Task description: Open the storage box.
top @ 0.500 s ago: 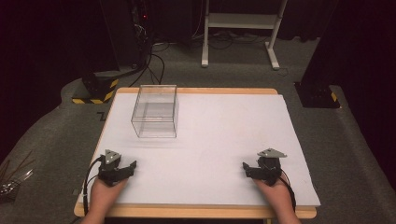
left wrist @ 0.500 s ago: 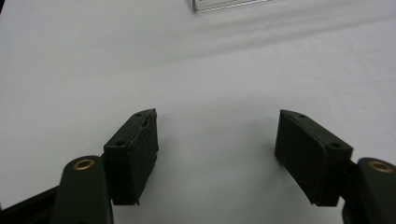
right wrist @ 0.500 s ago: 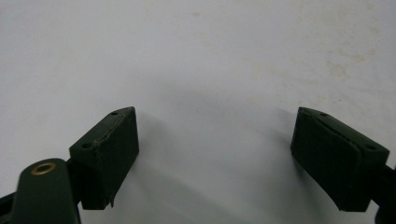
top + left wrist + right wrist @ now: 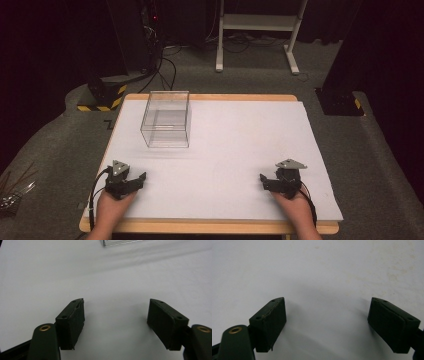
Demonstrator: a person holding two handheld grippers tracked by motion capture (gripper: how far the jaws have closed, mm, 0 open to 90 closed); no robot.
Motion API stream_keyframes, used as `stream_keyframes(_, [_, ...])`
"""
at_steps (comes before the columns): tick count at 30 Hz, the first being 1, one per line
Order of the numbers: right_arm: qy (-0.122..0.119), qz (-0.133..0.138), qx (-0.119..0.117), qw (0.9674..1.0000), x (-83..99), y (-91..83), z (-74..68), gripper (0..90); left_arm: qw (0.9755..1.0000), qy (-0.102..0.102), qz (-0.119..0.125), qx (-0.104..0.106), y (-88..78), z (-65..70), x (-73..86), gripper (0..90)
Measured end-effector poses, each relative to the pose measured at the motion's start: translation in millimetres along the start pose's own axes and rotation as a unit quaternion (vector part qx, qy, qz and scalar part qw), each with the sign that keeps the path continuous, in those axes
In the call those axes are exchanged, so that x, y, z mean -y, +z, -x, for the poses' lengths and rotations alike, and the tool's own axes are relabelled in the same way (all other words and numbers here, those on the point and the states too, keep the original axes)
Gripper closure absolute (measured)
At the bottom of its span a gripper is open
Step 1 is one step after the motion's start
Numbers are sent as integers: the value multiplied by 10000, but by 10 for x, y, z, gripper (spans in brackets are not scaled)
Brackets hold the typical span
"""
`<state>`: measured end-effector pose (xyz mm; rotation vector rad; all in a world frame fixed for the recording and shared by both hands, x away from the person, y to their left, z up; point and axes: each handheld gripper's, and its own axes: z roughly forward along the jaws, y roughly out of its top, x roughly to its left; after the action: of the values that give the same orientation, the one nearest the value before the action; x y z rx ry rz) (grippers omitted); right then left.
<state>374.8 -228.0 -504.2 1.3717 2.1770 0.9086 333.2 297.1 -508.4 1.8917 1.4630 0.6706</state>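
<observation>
From above, the white table (image 4: 240,150) carries a single clear plastic box (image 4: 166,120), sitting up toward eleven o'clock near the far left corner, open-topped as far as I can tell and with nothing inside it. The left gripper (image 4: 134,180) rests at about seven o'clock by the near edge, its tips turned inward toward the middle of the table, and the box lies ahead of it, well apart. The right gripper (image 4: 266,181) sits at about five o'clock, also pointing inward, so the two mirror each other; to my eye this is a ready stance, hands parked low and clear of the work. Of the two, the left is nearer the box and would seem the natural one to go for it. Looking along the left gripper (image 4: 115,322), its jaws stand wide apart over bare white surface with nothing between them, and the bottom edge of the box (image 4: 122,242) peeks in at twelve o'clock, a little left of centre, far off. That suggests it is aimed roughly toward the box without being lined up on it. Along the right gripper (image 4: 326,322) the jaws are likewise spread wide and empty, with faintly stained table (image 4: 362,270) beyond them.
</observation>
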Motion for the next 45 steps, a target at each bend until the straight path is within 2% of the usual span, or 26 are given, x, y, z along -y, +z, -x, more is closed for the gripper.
stream_keyframes(20, [4, 0, -4, 10000, -1, 0, 1, 151, 9999, 66, -39, -86, -20, 11, -21, 314])
stream_keyframes(24, [5, -1, -6, 10000, -1, 0, 1, 150, 9999, -27, 97, -13, -75, 11, -58, 319])
stream_keyframes(31, [4, 0, -5, 10000, -1, 0, 1, 150, 9996, -4, 283, 36, -160, 54, -108, 323])
stream_keyframes(38, [1, 0, -6, 10000, -1, 1, 2, 150, 9989, 35, 440, 182, -211, 145, -165, 317])
stream_keyframes(45, [2, -2, -5, 10000, -1, 0, 2, 150, 9977, -14, 575, 346, -221, 259, -221, 307])
